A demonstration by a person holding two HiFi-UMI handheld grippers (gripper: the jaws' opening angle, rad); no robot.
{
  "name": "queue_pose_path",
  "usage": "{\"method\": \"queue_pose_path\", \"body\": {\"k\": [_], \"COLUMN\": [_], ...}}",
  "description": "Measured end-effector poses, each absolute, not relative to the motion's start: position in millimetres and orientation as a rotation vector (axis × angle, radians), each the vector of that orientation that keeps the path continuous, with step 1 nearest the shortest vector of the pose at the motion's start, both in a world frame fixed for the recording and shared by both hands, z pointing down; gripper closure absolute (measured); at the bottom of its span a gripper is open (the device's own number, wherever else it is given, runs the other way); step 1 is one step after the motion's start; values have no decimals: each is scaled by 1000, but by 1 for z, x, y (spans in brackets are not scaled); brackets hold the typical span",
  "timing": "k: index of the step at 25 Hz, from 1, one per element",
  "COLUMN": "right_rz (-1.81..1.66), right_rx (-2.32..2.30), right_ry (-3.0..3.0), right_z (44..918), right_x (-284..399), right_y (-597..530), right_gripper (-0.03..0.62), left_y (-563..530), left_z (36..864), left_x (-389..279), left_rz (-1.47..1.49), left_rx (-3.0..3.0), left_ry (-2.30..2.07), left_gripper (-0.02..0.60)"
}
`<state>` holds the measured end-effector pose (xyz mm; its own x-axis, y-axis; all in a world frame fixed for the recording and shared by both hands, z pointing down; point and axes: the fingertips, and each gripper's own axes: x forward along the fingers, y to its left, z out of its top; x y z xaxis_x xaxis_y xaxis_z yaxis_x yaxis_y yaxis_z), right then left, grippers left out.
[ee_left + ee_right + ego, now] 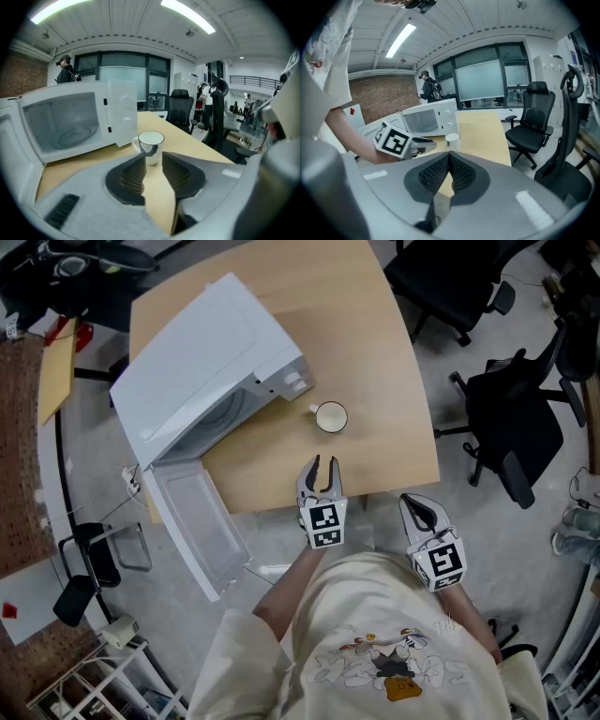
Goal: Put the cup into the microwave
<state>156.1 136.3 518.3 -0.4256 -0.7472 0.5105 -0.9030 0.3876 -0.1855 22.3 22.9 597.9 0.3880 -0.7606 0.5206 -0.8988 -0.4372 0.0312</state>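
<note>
White ceramic cup (330, 416) stands toward the front edge of the wooden desk (375, 343). My left gripper (320, 474), jaws narrow and empty, could topple it on approach. My right gripper (419, 514) is closed, empty.

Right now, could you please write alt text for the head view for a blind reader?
A white cup stands on a wooden table beside a white microwave with its door open. The left gripper, jaws apart and empty, points at the cup; the right gripper, jaws shut, is beside it.
</note>
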Motion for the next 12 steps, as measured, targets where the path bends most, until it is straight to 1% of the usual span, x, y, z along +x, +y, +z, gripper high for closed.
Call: {"method": "queue_pose_path", "body": {"k": [2,7,12], "right_rz": [637,639,623], "right_rx": [1468,1475,1441], "right_ry": [-2309,-2318,-2362], "right_z": [515,510,509], "right_x": [137,82,54], "right_y": [145,173,182], "right_gripper": [589,589,589], "left_y": [60,154,188], "left_z": [572,531,522], "left_x": [-1,-54,-61], "left_rz": [632,654,570], "left_rx": [2306,2196,2206], "left_ry": [-1414,-1300,-1257], "left_gripper": [574,577,576]}}
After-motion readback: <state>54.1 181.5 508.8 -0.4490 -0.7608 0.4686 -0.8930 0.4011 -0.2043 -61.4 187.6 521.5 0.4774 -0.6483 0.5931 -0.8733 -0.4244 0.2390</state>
